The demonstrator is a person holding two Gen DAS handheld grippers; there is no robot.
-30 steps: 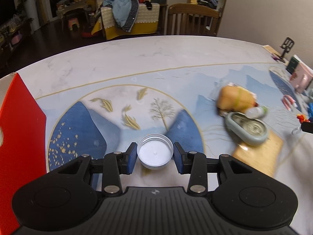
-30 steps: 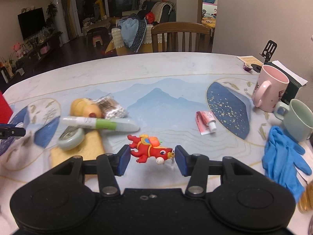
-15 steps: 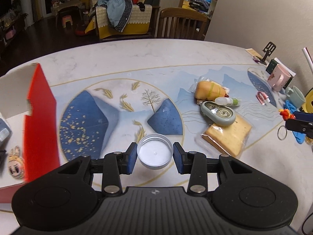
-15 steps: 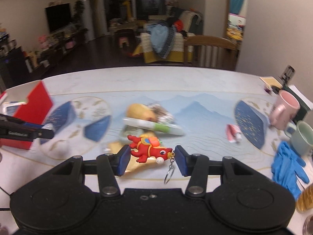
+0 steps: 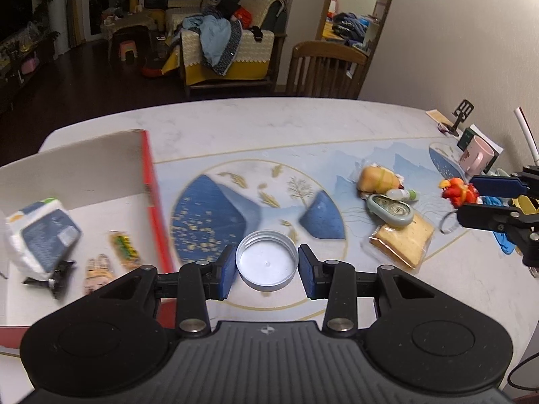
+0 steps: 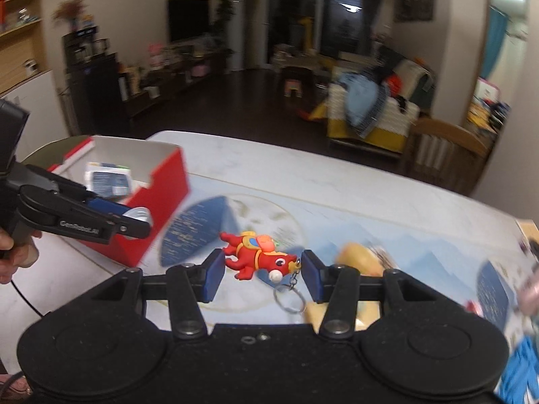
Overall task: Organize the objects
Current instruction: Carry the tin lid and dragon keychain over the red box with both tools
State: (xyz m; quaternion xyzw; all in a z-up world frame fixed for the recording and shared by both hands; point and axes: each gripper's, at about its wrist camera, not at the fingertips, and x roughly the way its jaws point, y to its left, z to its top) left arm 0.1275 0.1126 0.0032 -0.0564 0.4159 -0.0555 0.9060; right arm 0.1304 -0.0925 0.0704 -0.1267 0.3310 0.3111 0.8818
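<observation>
The white lid [image 5: 266, 262] is held by its rim in the left gripper [image 5: 266, 271], beside the red box [image 5: 153, 198] — light, stiff, probably slippery. The right gripper [image 6: 262, 275] pinches a soft-looking red keychain [image 6: 259, 258] — farther from the box.

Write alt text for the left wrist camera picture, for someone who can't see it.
The left gripper grips a white jar lid, open side up, between its blue pads above a table with a blue mountain-print mat. A red-sided box holding small items sits to the left; at right, the right gripper holds a red toy keychain near packaged bread.
</observation>
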